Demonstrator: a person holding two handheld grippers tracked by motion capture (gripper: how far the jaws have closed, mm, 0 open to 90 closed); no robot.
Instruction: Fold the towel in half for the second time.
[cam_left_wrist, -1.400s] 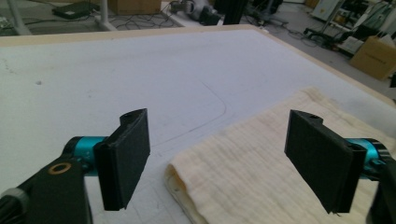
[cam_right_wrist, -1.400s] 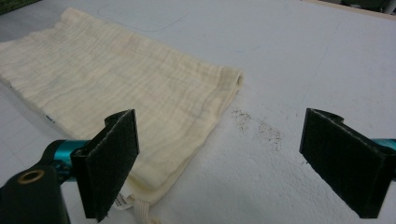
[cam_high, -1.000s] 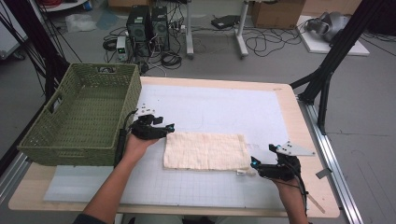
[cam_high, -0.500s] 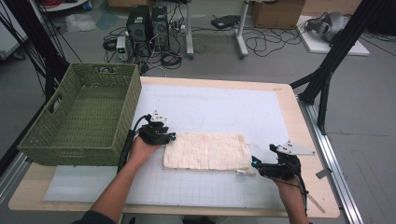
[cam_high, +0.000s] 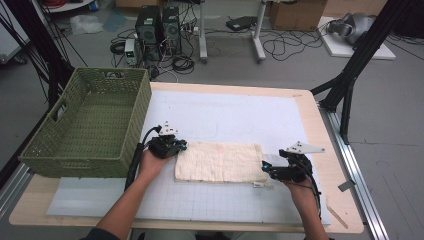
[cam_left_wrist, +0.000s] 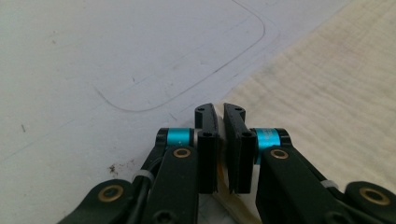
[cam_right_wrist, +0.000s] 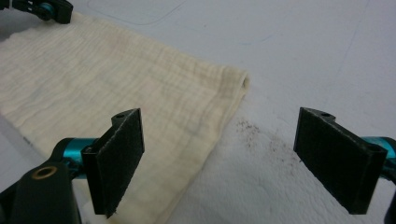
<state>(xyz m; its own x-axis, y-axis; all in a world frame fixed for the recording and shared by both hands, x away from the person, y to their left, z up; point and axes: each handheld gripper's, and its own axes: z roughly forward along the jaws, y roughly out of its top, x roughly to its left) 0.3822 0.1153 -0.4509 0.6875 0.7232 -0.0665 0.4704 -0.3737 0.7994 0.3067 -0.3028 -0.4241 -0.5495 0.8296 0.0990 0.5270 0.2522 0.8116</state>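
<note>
Left gripper (cam_high: 176, 145) jaws have just closed, pinching the cloth's (cam_high: 220, 162) far-left corner — soft, light, floppy; right gripper (cam_high: 270, 168) gapes empty — take the right corner.

Cream folded cloth (cam_high: 220, 162), flat on mat (cam_high: 240, 120)

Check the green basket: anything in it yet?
Empty. The high view shows the green basket's bare woven floor; the cream cloth lies folded flat on the white mat beside it.

Cream cloth (cam_high: 220, 162) crinkled, matt; basket (cam_high: 87, 125) woven green wicker; mat (cam_high: 240, 115) smooth white; table (cam_high: 320, 130) pale wood.
</note>
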